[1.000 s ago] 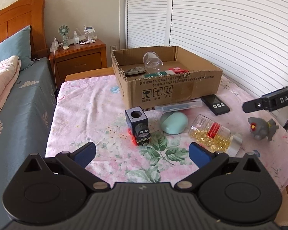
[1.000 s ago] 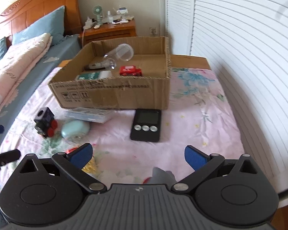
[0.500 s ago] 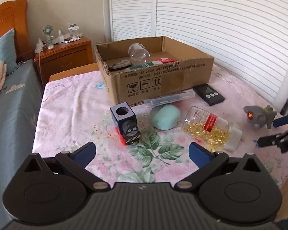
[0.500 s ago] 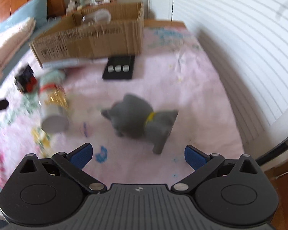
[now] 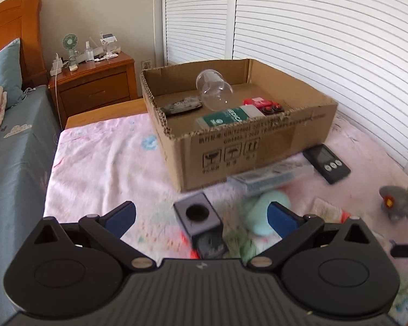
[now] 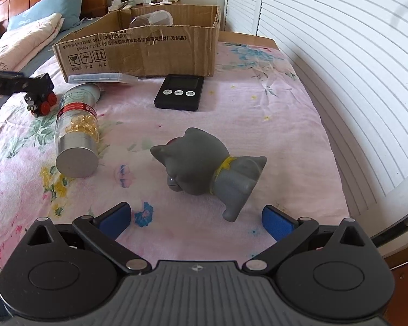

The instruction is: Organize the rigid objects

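Looking down into the cardboard box [image 5: 239, 135], only the left wrist view is showing its clear cup [image 5: 214, 90] inside, while the right gripper [image 6: 195, 218], fingers spread apart, is hovering just short of the grey cat figurine [image 6: 204, 164] lying on the floral cloth [image 6: 280, 114], the left gripper [image 5: 201, 216] likewise gaping over the black toy train [image 5: 201, 222]

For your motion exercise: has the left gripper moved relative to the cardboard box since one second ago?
Yes. The left gripper has moved forward toward the cardboard box, and the black toy train now sits between its open fingers.

Floral-clothed table [image 6: 285, 125] carries cardboard box [image 6: 149, 51], timer [image 6: 180, 92], pill bottle [image 6: 77, 133], grey cat toy [image 6: 204, 163].
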Demonstrator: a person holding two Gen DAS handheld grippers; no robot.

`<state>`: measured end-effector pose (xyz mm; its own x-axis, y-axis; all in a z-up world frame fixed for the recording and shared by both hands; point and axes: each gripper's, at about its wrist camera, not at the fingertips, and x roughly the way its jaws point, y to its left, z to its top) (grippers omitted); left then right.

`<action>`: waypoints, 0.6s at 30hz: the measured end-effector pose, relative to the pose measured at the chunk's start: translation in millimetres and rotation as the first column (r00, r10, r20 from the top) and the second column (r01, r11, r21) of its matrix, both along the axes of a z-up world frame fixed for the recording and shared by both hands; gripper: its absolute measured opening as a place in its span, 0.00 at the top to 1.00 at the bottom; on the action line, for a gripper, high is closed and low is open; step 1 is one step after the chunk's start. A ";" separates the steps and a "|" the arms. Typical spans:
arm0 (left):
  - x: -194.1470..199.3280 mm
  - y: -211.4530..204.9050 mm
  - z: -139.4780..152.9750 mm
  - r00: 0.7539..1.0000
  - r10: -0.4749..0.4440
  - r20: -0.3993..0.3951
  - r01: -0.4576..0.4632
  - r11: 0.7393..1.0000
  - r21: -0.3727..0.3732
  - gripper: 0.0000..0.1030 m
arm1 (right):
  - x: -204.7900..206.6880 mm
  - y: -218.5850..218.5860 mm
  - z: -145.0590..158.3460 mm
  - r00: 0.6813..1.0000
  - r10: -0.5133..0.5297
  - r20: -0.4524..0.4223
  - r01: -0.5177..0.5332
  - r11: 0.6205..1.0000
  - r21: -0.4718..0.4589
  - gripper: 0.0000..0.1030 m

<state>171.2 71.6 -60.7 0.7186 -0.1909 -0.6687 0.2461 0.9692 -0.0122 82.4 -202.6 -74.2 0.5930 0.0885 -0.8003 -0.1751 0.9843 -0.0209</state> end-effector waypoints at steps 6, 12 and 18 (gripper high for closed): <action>7.0 10.3 -12.9 0.998 0.056 -0.028 -0.056 0.998 0.030 0.01 | -4.7 -0.7 -1.4 1.000 0.002 0.029 -0.002 1.000 0.004 0.00; -7.4 45.6 -13.3 0.987 0.160 -0.032 -0.160 0.987 0.009 0.01 | -4.1 -1.1 -1.4 0.999 0.015 0.031 -0.016 1.000 0.006 0.00; -14.0 67.9 -12.5 0.970 0.244 0.014 -0.245 0.970 0.012 0.01 | -4.6 -1.1 -1.8 0.999 0.016 0.037 -0.017 1.000 0.006 0.00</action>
<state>157.2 139.5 -73.3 0.7505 0.0009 -0.6609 0.0017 1.0000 0.0033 77.8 -203.7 -76.0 0.6204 0.1038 -0.7774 -0.1907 0.9814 -0.0211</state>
